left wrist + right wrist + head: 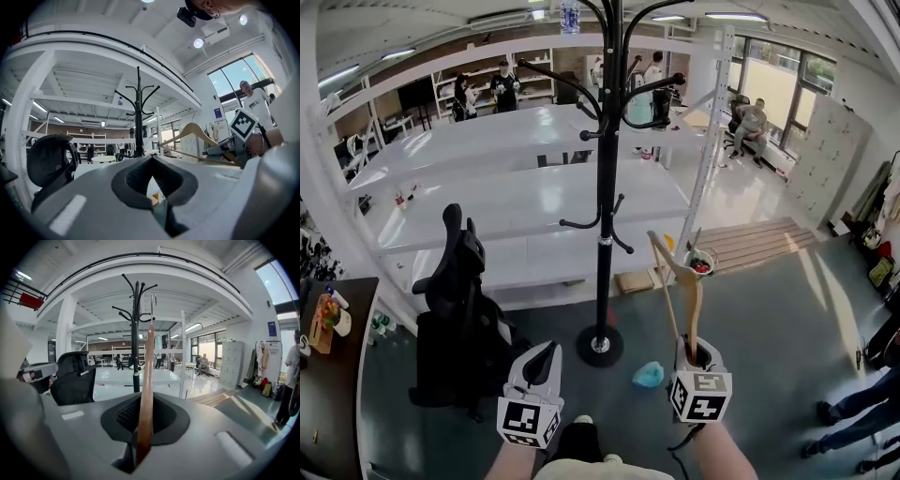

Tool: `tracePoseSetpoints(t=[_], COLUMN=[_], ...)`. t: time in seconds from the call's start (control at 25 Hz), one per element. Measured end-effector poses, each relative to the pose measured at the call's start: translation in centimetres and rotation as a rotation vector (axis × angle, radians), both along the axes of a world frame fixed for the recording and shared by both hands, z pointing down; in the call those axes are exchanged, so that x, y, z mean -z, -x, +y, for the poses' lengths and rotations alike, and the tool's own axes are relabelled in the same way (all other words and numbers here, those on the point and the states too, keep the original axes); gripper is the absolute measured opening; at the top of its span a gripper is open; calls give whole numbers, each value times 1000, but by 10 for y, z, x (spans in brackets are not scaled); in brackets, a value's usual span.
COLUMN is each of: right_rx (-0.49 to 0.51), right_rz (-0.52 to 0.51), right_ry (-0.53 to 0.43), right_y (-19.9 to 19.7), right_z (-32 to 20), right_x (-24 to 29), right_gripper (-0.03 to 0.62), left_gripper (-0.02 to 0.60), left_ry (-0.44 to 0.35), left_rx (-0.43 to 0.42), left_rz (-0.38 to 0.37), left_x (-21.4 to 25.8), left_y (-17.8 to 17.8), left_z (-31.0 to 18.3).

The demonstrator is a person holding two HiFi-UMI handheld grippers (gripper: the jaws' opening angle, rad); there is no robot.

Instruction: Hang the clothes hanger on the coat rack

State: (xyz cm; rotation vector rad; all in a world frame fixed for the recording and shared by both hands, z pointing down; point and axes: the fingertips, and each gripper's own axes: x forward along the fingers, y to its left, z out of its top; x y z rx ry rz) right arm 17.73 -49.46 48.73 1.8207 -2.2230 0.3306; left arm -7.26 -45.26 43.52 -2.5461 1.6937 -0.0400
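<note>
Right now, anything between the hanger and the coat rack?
Nothing visible blocks it. The right hand-held gripper holds the wooden hanger; toward the coat rack only a blue thing lies on the floor. The black chair stands off left.

Open lab hall: white steel frame [65, 324], wall shelving [534, 75], office chair [455, 309], lockers [830, 150].

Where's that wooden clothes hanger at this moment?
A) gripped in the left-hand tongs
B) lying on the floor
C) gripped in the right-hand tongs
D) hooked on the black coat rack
C: the wooden clothes hanger stands up out of the right tongs, which are clamped on it, apart from the black coat rack; the left tongs hold nothing.
</note>
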Motion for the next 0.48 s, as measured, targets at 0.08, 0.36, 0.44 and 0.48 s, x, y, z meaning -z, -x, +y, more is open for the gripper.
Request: tracePoseSetpoints(t=[0.08,0.36,0.44,0.48], right_rx=[2,1,-5,-10], right_rz=[8,16,22,29], right_ry=[-7,-27,-46,-59], right_y=[5,18,20,21], right_z=[-22,-116,-142,-155], right_x=[5,36,51,60], right_gripper=[49,51,51,51], left_gripper=[0,0,0,0], left_ry=[-3,-26,-27,-27], left_rx=[-7,-39,-47,-51], left_rz=[-1,-10,-9,-9], left_x=[1,13,13,13], left_y=[5,20,25,27], left_z=[-20,-93,-111,-120])
